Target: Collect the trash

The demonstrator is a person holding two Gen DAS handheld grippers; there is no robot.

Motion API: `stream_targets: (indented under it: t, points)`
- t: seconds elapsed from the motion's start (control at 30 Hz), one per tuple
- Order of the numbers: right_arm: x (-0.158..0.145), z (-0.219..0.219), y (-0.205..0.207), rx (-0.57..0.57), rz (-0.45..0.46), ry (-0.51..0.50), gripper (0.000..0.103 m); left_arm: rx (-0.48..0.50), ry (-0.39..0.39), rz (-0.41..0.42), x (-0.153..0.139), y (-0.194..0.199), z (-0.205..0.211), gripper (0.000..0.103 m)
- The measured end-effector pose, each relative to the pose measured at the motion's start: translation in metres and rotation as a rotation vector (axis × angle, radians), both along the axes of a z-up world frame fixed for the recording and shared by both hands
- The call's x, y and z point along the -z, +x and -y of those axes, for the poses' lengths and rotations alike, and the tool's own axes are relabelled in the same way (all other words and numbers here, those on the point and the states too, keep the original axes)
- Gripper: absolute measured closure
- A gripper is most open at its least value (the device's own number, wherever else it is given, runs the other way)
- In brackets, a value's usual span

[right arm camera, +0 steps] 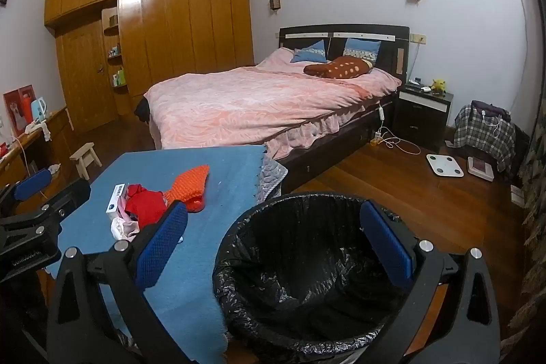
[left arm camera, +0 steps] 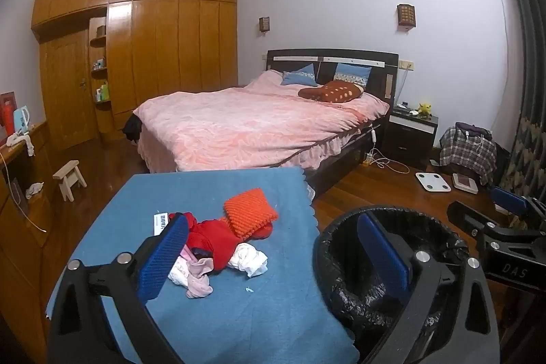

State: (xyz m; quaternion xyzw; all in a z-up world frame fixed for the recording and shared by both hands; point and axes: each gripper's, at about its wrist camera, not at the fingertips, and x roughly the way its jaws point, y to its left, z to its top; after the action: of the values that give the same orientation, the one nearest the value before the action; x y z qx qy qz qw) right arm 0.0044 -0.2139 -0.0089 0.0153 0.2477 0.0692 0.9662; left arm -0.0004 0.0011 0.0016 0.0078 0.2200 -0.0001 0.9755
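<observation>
A blue-covered table [left arm camera: 218, 302] holds a heap: red cloth [left arm camera: 211, 239], an orange knitted pad [left arm camera: 249, 215], crumpled white tissue [left arm camera: 249, 260], pink cloth [left arm camera: 198, 282] and a small white box [left arm camera: 159, 222]. A bin with a black liner [right arm camera: 307, 275] stands right of the table; it also shows in the left wrist view [left arm camera: 368, 278]. My left gripper [left arm camera: 273, 258] is open and empty above the table's right part and the bin's rim. My right gripper [right arm camera: 273, 244] is open and empty above the bin. The heap shows in the right wrist view [right arm camera: 143, 203].
A bed with a pink cover [left arm camera: 259, 121] stands behind the table. A wooden wardrobe [left arm camera: 143, 50], a small stool [left arm camera: 70, 178] and a desk [left arm camera: 20, 159] are at left. A nightstand [left arm camera: 411, 132], scales [left arm camera: 432, 181] and a plaid bag [left arm camera: 469, 149] are at right.
</observation>
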Motion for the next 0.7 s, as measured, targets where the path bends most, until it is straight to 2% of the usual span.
stream_targets:
  t: [0.7]
  points:
    - [-0.0003,-0.0009,0.0,-0.001,-0.002,0.004,0.005,-0.001,-0.003,-0.002,-0.0041,-0.0004,-0.0051,0.006]
